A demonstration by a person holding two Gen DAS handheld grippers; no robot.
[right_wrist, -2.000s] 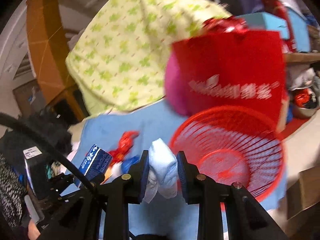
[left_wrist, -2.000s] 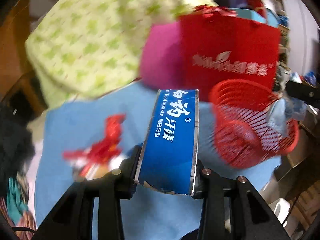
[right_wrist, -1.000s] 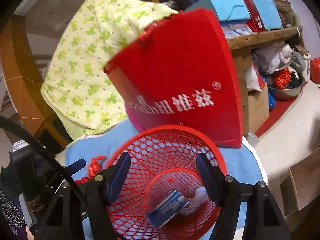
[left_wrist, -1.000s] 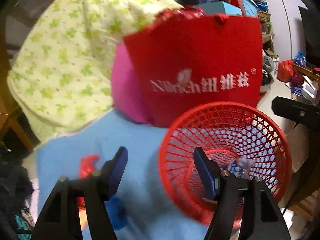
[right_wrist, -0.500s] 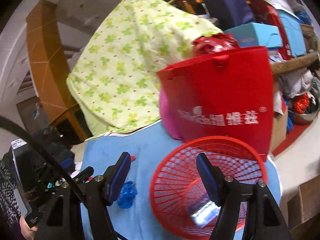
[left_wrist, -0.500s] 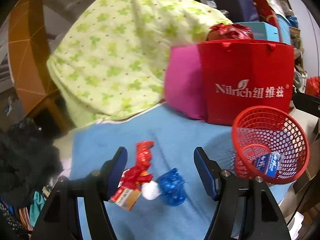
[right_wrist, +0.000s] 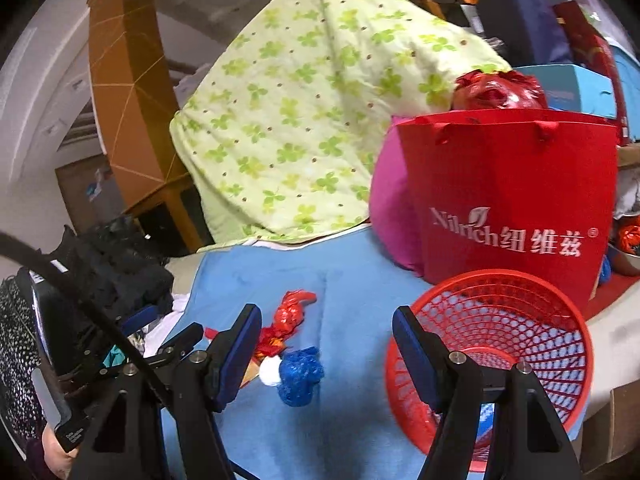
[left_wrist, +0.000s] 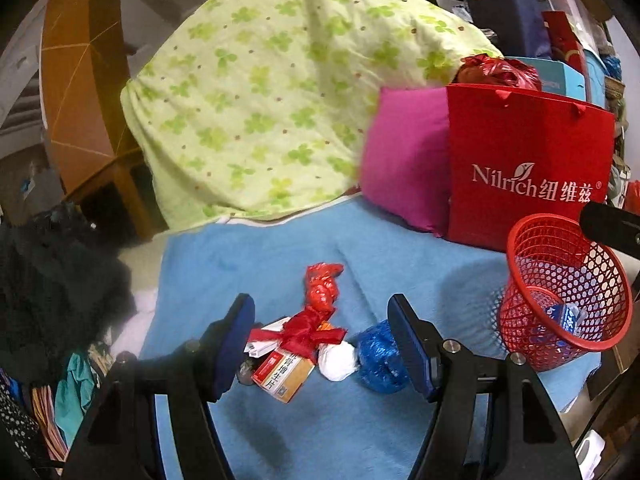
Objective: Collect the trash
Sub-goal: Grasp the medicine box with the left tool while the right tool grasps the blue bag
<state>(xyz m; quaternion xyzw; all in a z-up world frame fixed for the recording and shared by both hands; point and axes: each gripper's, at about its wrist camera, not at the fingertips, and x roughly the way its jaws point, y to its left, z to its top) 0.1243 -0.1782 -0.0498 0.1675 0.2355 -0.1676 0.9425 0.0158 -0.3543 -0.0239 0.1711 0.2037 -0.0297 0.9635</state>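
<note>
A pile of trash lies on the blue towel (left_wrist: 280, 256): a red crumpled wrapper (left_wrist: 320, 292), a red ribbon (left_wrist: 304, 334), an orange and white small box (left_wrist: 282, 374), a white wad (left_wrist: 338, 360) and a blue crumpled bag (left_wrist: 378, 356). My left gripper (left_wrist: 322, 346) is open and empty just above this pile. The red mesh basket (left_wrist: 560, 292) stands at the right and holds a blue toothpaste box (left_wrist: 562, 316). My right gripper (right_wrist: 326, 350) is open and empty, between the blue bag (right_wrist: 298, 376) and the basket (right_wrist: 492, 344).
A red Nilrich paper bag (left_wrist: 524, 168) and a pink cushion (left_wrist: 404, 168) stand behind the basket. A green clover-print quilt (left_wrist: 280, 92) rises at the back. Dark clothes (left_wrist: 52, 292) lie at the left. The towel's right edge drops off past the basket.
Both grippers let go of the toothpaste box and the light blue wad into the basket, then drew back left. The left gripper now hangs over the trash pile.
</note>
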